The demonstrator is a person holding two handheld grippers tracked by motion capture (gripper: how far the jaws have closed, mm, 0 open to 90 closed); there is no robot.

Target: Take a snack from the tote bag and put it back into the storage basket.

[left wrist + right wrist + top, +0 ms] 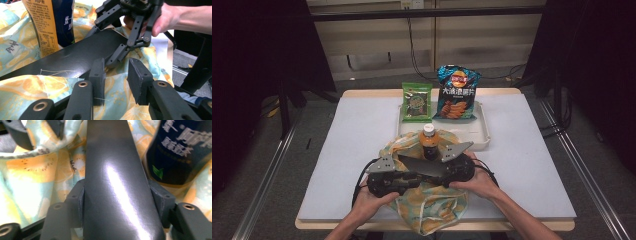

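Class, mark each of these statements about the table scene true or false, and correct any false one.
1. The bottle stands upright on the patterned cloth. True.
2. The right gripper has its jaws on either side of a black strip. True.
3. Both snack bags lie flat in the middle of the cloth. False: the green bag and the blue chip bag stand in the white tray behind the cloth.
4. The left gripper is clamped round the bottle. False: its jaws stand apart over the cloth beside the black strip, with the bottle off to the side.
5. The bottle has a white cap. True.
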